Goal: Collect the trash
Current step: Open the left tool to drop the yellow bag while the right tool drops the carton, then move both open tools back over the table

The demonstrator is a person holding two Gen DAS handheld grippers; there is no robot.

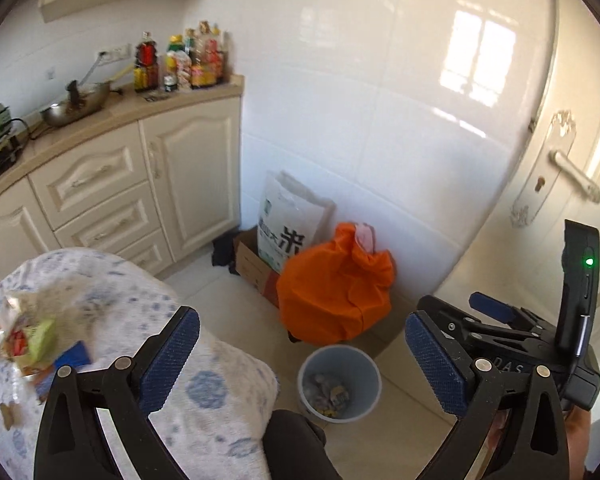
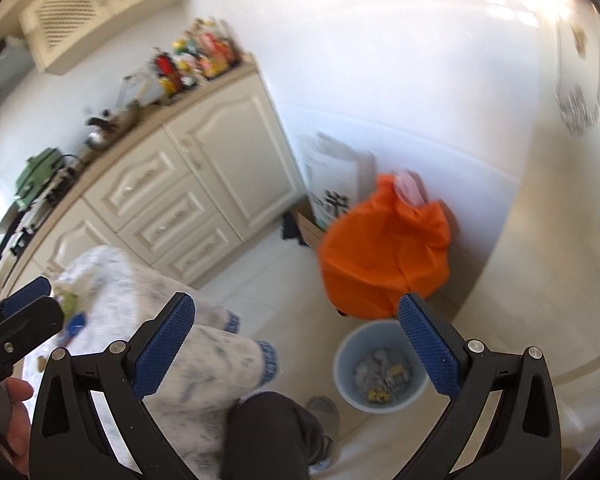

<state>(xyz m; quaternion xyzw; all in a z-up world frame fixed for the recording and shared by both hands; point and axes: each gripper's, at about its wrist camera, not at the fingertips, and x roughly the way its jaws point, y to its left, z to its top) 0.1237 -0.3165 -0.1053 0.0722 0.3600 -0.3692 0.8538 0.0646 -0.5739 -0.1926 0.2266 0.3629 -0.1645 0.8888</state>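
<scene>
Remaining trash [image 1: 24, 344], a loose heap of wrappers with a blue packet, sits on the bench [image 1: 148, 304] under a blue-patterned white cloth, at about 9 o'clock from the left tool [image 1: 300, 364] in the left wrist view, well off its centreline. In the right wrist view the same heap [image 2: 70, 312] shows at about 9 o'clock from the right tool [image 2: 296, 344], with the left tool [image 2: 24, 312] just beside it, so the left hand looks nearer and is probably the one to go back for it. The heap is blurred and its long axis can't be told. The bin [image 1: 340, 380], grey-blue and open-topped, stands on the floor between the left tool's fingers in view, roughly 5 o'clock from centre, below and apart; it already has crumpled trash inside. From the right tool the bin [image 2: 380, 364] lies about 4 o'clock, near its right finger. Both tools stand wide, nothing between the pads, touching nothing; both look empty. Orange bag [image 1: 336, 284] sits on the floor behind the bin, at 12 o'clock from it. The next move likely calls for a swing left toward the heap, then back over the bin.
</scene>
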